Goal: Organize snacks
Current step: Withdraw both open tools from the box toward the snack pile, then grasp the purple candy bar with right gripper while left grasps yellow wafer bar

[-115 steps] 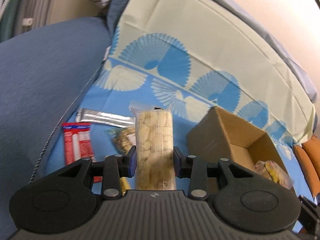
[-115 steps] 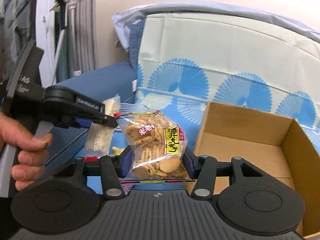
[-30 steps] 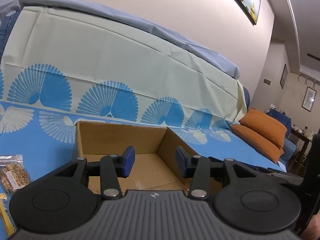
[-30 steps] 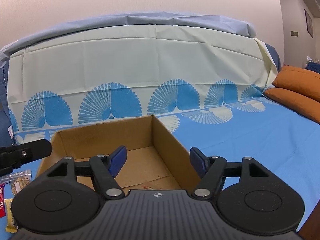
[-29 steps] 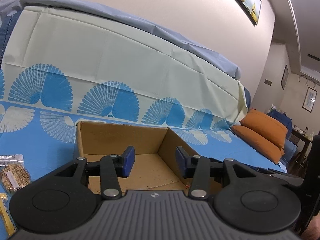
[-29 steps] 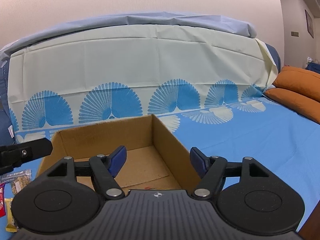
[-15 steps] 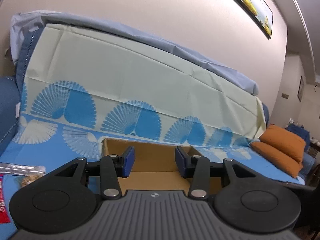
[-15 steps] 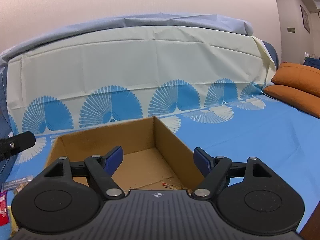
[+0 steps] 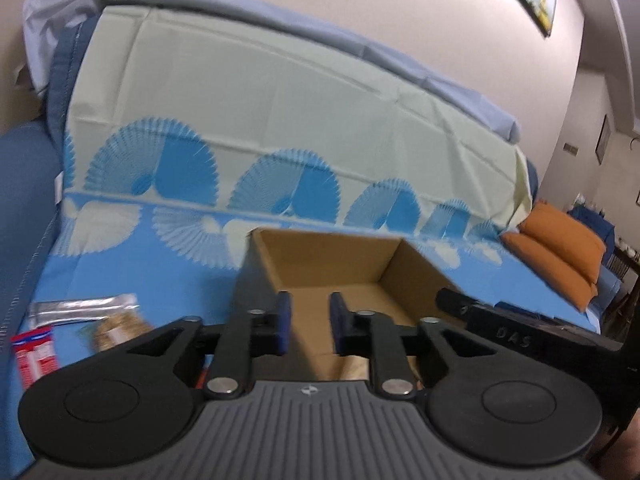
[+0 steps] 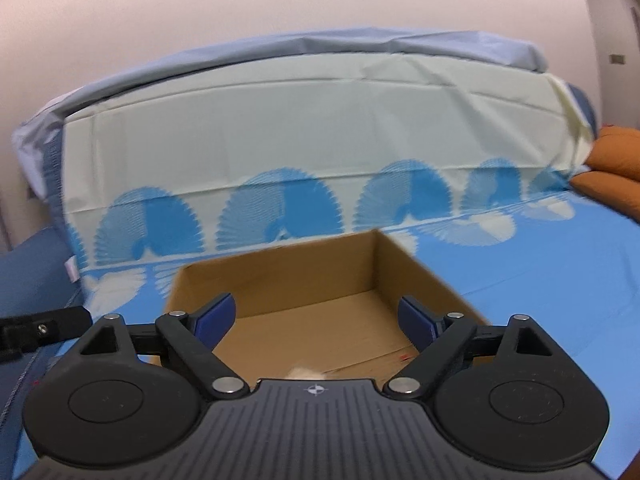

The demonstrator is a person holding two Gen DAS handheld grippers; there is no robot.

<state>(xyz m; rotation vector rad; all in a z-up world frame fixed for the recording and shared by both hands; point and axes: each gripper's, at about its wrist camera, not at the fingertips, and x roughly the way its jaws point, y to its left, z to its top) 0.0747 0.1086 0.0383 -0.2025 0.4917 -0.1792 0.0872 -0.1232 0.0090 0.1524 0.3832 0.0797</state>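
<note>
An open cardboard box (image 9: pixel 340 264) stands on the blue patterned cover, and the right wrist view looks into it (image 10: pixel 280 280). My left gripper (image 9: pixel 310 320) hovers at the box's near left corner. Its jaws are closing to a narrow gap with nothing between them. My right gripper (image 10: pixel 316 316) hangs over the box's near side, jaws opening wide and holding nothing. A pale bit of a snack (image 10: pixel 304 372) peeps out inside the box under the right gripper's body. Left of the box lie a silver packet (image 9: pixel 80 306), a red packet (image 9: pixel 34 350) and a clear bag of brown snacks (image 9: pixel 118 328).
The cover (image 9: pixel 160 276) runs up the sofa back (image 9: pixel 260 112) behind the box. A blue armrest (image 9: pixel 24 184) bounds the left side. Orange cushions (image 9: pixel 560 256) lie at the far right. The right gripper's black body (image 9: pixel 500 328) is close on the left gripper's right.
The left jaws have narrowed and the right jaws have widened. Both grippers have drawn back from the box, and the left view has swung left, showing more of the loose packets.
</note>
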